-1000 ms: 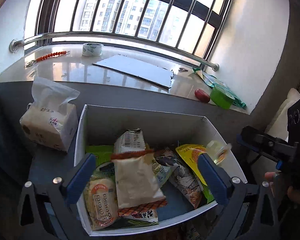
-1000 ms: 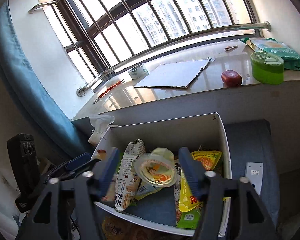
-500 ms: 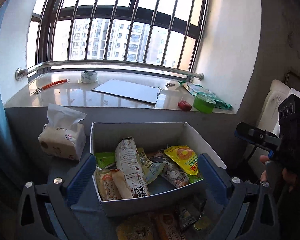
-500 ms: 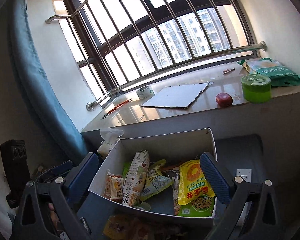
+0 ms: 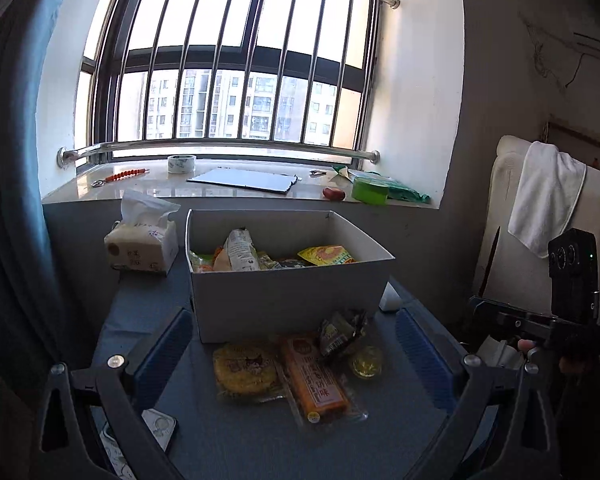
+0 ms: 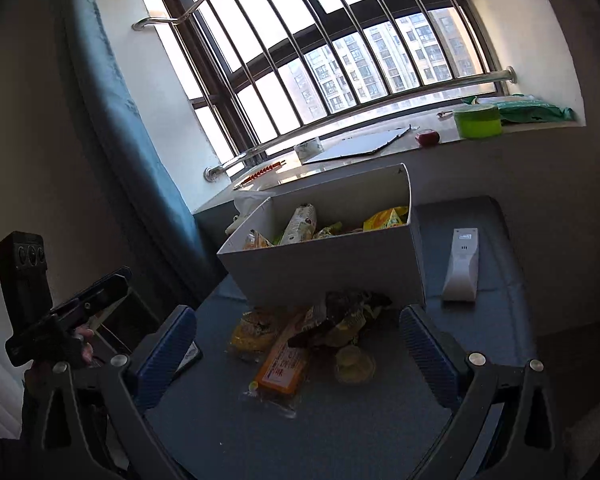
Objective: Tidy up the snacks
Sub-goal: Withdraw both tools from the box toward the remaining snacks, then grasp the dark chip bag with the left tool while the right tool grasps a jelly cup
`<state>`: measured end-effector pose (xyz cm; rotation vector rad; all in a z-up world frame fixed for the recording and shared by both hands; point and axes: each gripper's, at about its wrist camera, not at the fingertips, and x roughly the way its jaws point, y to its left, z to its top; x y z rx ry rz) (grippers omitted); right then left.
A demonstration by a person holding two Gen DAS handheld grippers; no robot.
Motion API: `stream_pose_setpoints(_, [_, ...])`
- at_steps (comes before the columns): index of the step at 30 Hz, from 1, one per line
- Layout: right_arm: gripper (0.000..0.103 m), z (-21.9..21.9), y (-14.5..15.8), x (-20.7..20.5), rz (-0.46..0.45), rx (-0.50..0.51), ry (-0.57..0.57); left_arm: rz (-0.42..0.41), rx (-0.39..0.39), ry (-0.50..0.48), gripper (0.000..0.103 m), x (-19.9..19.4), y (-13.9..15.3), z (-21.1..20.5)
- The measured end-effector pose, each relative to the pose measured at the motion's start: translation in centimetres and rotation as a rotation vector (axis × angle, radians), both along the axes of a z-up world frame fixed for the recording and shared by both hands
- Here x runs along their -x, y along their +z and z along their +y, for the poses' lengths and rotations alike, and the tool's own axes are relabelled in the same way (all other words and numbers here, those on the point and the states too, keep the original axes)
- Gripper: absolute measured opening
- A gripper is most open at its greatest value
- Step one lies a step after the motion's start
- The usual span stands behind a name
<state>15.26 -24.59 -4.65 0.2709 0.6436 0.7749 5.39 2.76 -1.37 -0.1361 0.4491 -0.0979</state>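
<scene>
- Left wrist view: the left hand-held gripper [image 5: 294, 348] hangs above the blue counter [image 5: 236, 440] with its jaws spread wide and nothing between them.
- Below it, four loose snacks lie in a cluster on the counter, just in front of the white box [image 5: 288, 296]: a round yellow cake pack [image 5: 245, 372], a long orange bar pack [image 5: 316, 382], a dark crumpled wrapper [image 5: 340, 330] and a small yellow jelly cup [image 5: 367, 361].
- The orange bar pack's long axis runs from the box wall toward the camera, slanting a little right at its near end; the cake pack overlaps its left edge.
- The box already holds several upright packets, and a tissue pack [image 5: 142, 246] stands to its left.
- The right hand-held gripper [image 5: 500, 316] shows at the right edge, gripped by a hand; from here I cannot tell its opening.
- Right wrist view: the right hand-held gripper [image 6: 298, 344] is also wide and empty, poised over the same pile; the left unit is visible at the far left.
- Here the orange bar pack [image 6: 284, 364] points from the box down toward the lower left, with the dark wrapper [image 6: 340, 316] draped over its far end and the jelly cup [image 6: 354, 364] just beside it on the right.
- A white remote-like device [image 6: 462, 266] lies apart, right of the box.
- Judgement: the step in hand is choosing the next snack to box. The jelly cup looks easiest, lying at the edge of the pile; for the bar, I would turn the jaws to close across its short width, clear of the overlapping packs.
</scene>
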Motion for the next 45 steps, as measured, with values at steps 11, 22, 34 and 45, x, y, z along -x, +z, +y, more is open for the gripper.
stream_pose_setpoints(11, [0.103, 1.4, -5.4, 1.8, 0.102, 0.082, -0.003, 0.107, 0.059, -0.008, 0.103, 2.1, -4.5, -1.3])
stream_pose_setpoints(22, [0.103, 7.8, -8.1, -3.6, 0.032, 0.373, 0.02, 0.151, 0.078, 0.016, 0.103, 1.7, -5.9, -0.6])
stream_pose_setpoints(34, [0.036, 8.2, -9.5, -7.3, 0.135, 0.391, 0.039, 0.18, 0.081, 0.016, 0.103, 1.2, -6.9, -0.4])
stream_pose_setpoints(45, [0.036, 1.0, -6.8, -2.9, 0.155, 0.21, -0.022, 0.233, -0.021, -0.115, 0.103, -4.8, -8.1, -4.6])
